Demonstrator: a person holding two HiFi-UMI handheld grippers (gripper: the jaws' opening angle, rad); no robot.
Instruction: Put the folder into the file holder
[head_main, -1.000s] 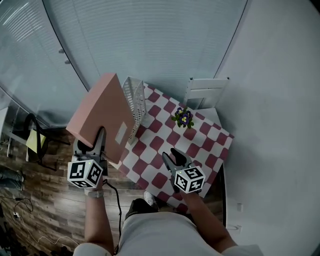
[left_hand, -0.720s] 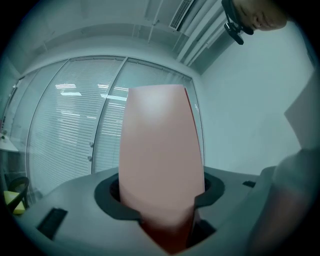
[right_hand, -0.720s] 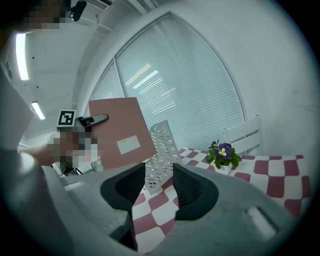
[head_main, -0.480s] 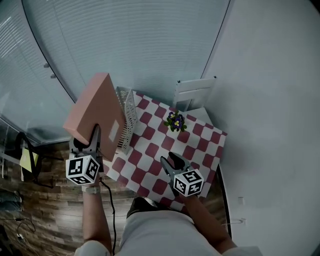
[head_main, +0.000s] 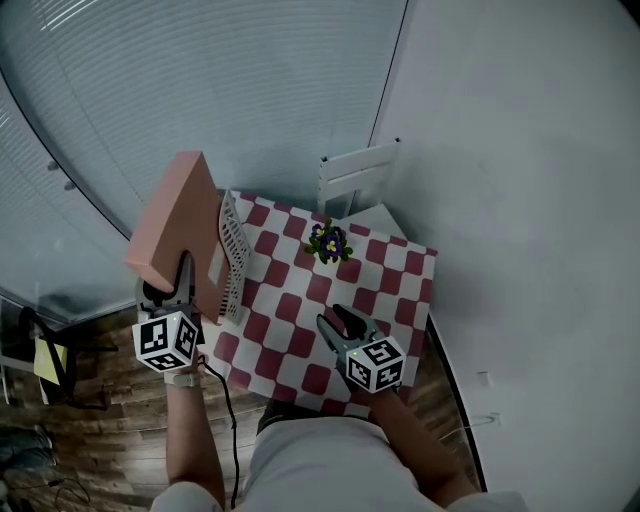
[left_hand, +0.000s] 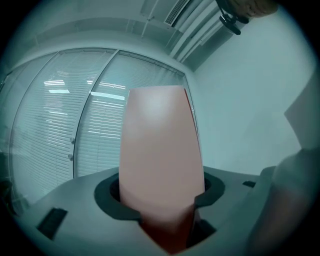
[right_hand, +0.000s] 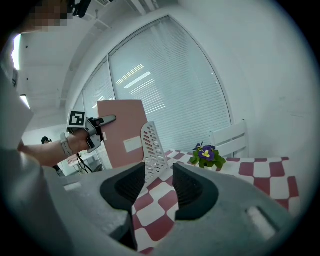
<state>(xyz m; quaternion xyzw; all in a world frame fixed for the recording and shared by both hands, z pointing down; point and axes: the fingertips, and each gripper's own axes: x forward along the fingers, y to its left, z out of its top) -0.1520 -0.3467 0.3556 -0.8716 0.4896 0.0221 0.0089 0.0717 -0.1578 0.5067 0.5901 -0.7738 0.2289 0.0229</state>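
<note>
A pink folder (head_main: 172, 225) stands nearly upright in the air at the table's left edge, right beside the white perforated file holder (head_main: 234, 252). My left gripper (head_main: 183, 278) is shut on the folder's lower edge; in the left gripper view the folder (left_hand: 160, 160) fills the space between the jaws. From the right gripper view, the folder (right_hand: 122, 127) sits just left of the file holder (right_hand: 154, 147), with the left gripper (right_hand: 97, 122) on it. My right gripper (head_main: 336, 320) hovers open over the table's front, holding nothing (right_hand: 159, 185).
The table has a red-and-white checked cloth (head_main: 290, 300). A small pot of purple flowers (head_main: 328, 241) stands towards the back. A white chair (head_main: 355, 180) stands behind the table. Window blinds run along the far side, and wooden floor lies to the left.
The folder has swung from a slanted lie to nearly upright and closer to the file holder. The right gripper has hardly moved over the table.
</note>
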